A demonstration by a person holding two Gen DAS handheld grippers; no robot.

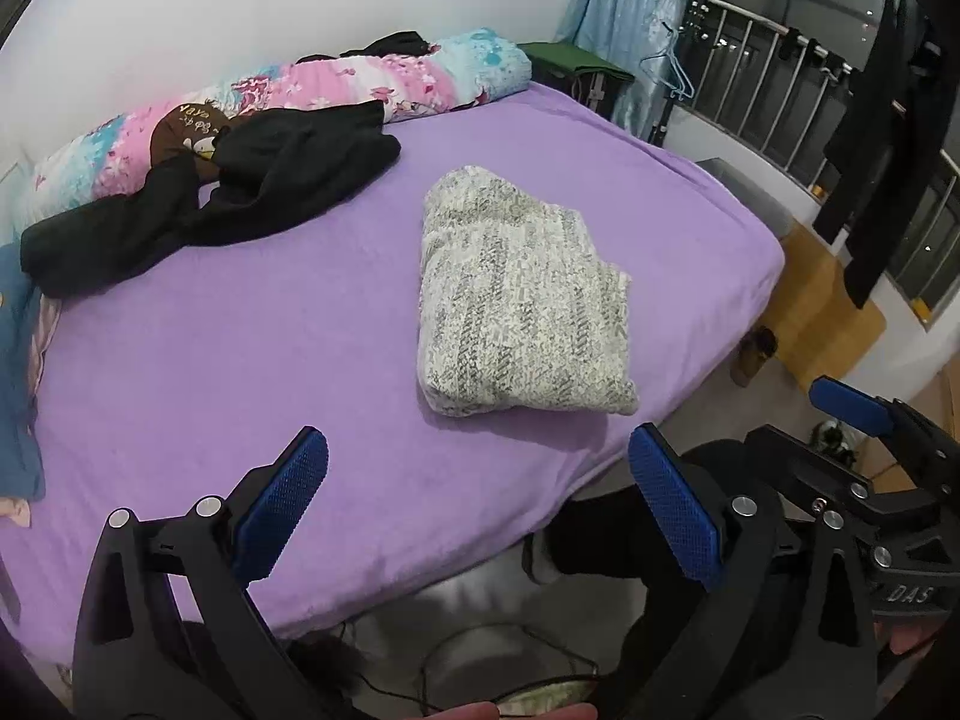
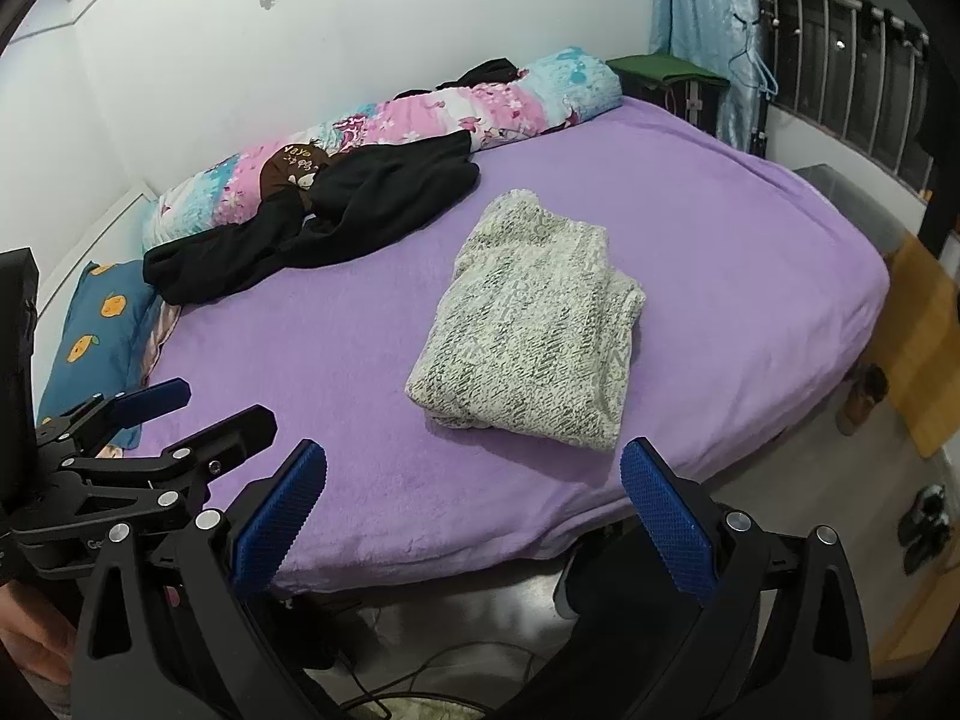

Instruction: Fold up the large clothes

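Folded grey-white knit garment [image 1: 522, 300] lying flat on purple bed sheet [image 1: 240, 360], toward the near right edge

Left gripper [image 1: 480, 504] and right gripper [image 2: 474, 510] both held off the bed's near edge, blue pads spread wide apart, gripping nothing, clear of the garment; crumpled black garment [image 1: 228, 192] heaped farther back by the wall, partly resting on a rolled floral quilt [image 1: 360, 84]; blue pillow with orange print [image 2: 102, 324] at the left end
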